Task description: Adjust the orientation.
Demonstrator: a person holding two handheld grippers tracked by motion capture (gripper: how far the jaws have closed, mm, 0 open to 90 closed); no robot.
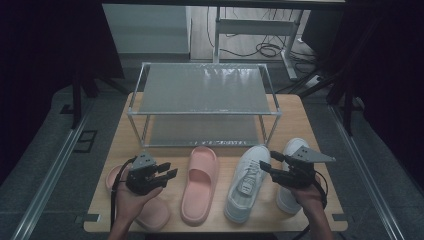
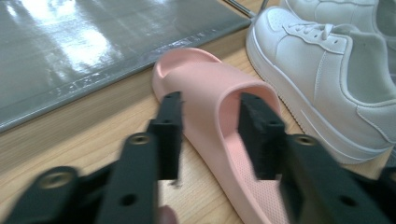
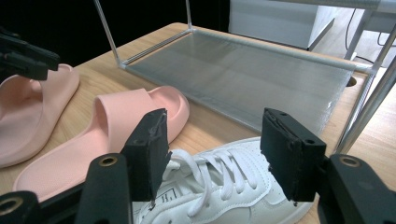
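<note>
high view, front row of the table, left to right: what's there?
Pink slide under the left gripper → second pink slide → white sneaker → right gripper → second white sneaker, partly under that hand.

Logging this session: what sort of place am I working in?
Probably a lab or test room staged as a shoe-tidying corner: a small wooden table with a two-shelf metal rack, dark curtains around it, and loose cables on the floor.

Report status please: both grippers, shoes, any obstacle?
Left gripper open, facing pink slide. Right gripper open over white sneaker. Nothing held. Path unobstructed.
</note>
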